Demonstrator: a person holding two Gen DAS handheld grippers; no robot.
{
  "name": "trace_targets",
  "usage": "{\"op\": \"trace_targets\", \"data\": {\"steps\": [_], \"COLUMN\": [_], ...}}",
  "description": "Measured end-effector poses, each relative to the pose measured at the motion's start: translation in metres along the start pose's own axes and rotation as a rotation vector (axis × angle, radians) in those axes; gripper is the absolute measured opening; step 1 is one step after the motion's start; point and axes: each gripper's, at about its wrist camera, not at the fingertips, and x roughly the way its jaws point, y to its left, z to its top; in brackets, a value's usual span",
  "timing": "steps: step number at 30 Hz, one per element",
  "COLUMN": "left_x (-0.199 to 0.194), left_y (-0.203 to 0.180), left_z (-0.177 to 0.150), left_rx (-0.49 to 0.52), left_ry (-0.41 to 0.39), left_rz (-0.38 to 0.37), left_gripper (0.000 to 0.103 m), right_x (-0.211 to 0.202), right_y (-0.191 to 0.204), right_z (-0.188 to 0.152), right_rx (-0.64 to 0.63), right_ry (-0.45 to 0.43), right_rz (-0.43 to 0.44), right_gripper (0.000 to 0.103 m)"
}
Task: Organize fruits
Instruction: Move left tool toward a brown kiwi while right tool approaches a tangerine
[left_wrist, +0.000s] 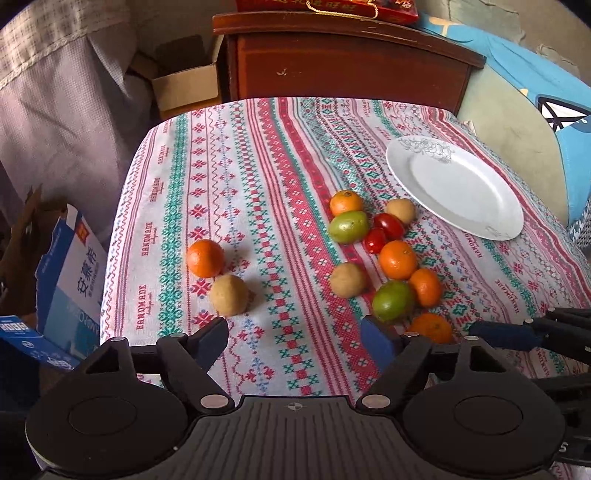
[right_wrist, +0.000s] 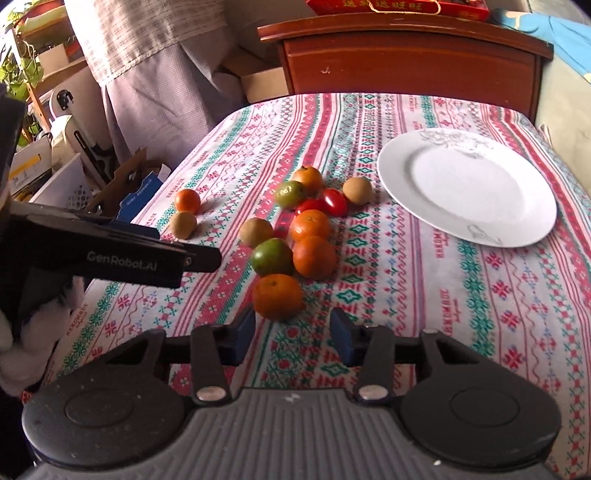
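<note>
I hold both grippers low over the near edge of the worktop (right_wrist: 424, 266), the left gripper (left_wrist: 293, 338) and the right gripper (right_wrist: 291, 330) each with jaws spread and gripping nothing. The nearest orange (right_wrist: 277, 296) lies just beyond my right jaws, fronting the fruit cluster. The white plate (right_wrist: 467, 186) sits bare at far right.

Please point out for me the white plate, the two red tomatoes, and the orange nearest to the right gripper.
white plate (right_wrist: 467, 186): right wrist view, bare centre.
red tomatoes (right_wrist: 334, 201): right wrist view, the larger one's skin.
nearest orange (right_wrist: 277, 297): right wrist view, middle of peel.
</note>
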Motion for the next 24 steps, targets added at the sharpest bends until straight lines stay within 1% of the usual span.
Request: {"op": "trace_targets", "data": {"steps": [5, 7, 10, 14, 18, 19, 21, 24], "left_x": [0.002, -0.001, 0.0, 0.009, 0.019, 0.021, 0.021, 0.013], "left_y": [0.011, 0.016, 0.024, 0.037, 0.045, 0.048, 0.051, 0.048], "left_z": [-0.004, -0.003, 0.0, 0.004, 0.006, 0.006, 0.004, 0.0], "left_rx": [-0.033, -0.041, -0.057, -0.088, -0.103, -0.115, -0.136, -0.121], "left_ry": [-0.007, -0.033, -0.074, -0.105, -0.13, -0.134, -0.123, -0.133], "left_rz": [0.023, 0.041, 0.092, 0.142, 0.186, 0.176, 0.145, 0.121], "left_gripper": [0.079, 0.079, 0.079, 0.079, 0.079, 0.081, 0.079, 0.079], "right_x": [0.008, 0.01, 0.013, 0.015, 0.016, 0.016, 0.017, 0.017], "right_y": [0.005, 0.006, 0.008, 0.008, 0.007, 0.007, 0.008, 0.007], "right_z": [0.002, 0.002, 0.003, 0.002, 0.002, 0.002, 0.002, 0.002], "right_rx": [-0.018, -0.021, -0.026, -0.032, -0.025, -0.028, -0.03, -0.023], "right_ry": [0.0, 0.001, 0.002, -0.002, -0.009, -0.01, -0.011, -0.011], "right_rz": [0.002, 0.001, -0.002, -0.014, -0.016, -0.016, -0.018, -0.014], "right_gripper": [0.045, 0.045, 0.045, 0.039, 0.036, 0.036, 0.036, 0.036]}}
